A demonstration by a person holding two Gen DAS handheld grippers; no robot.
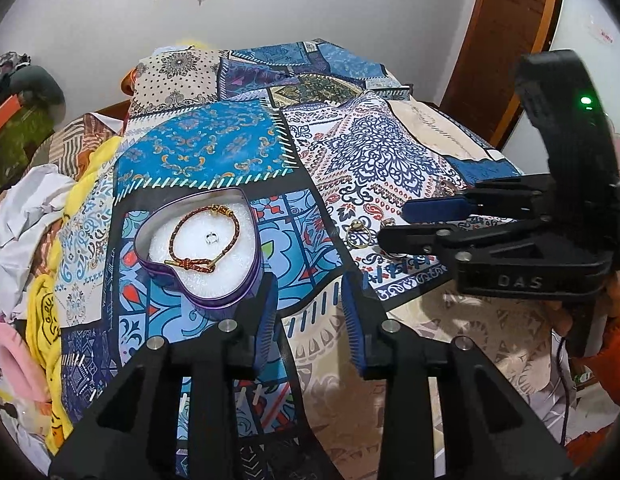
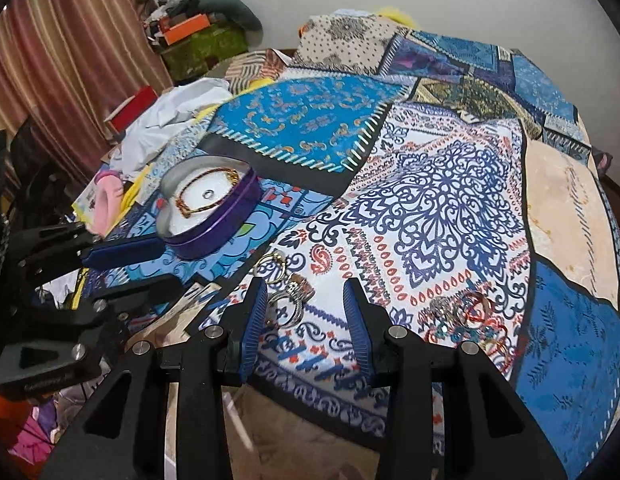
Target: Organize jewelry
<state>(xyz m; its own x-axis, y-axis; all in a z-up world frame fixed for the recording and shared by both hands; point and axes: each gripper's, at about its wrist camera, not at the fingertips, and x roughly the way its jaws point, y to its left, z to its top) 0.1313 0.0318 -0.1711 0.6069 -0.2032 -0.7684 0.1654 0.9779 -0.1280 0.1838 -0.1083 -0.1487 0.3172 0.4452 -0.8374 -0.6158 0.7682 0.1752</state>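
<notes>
A purple heart-shaped tin (image 1: 246,280) (image 2: 230,224) with white padding sits on the patterned cloth. It holds a braided red-gold bracelet (image 1: 208,236) (image 2: 206,194) and a small silver ring (image 1: 211,237) (image 2: 208,193). My left gripper (image 1: 310,320) is open and empty, just in front of the tin; it also shows in the right wrist view (image 2: 130,264). My right gripper (image 2: 306,312) (image 1: 393,220) is open, hovering over loose rings: a gold ring (image 1: 357,235) (image 2: 272,267) and a silver ring (image 2: 288,306). More rings (image 2: 465,310) lie to its right.
A patchwork cloth (image 1: 369,152) (image 2: 429,184) covers the table. White and yellow cloths and a pink item (image 1: 14,356) are piled at the left edge. A wooden door (image 1: 505,40) stands at the back right. Curtains (image 2: 70,48) and cluttered boxes lie beyond the table.
</notes>
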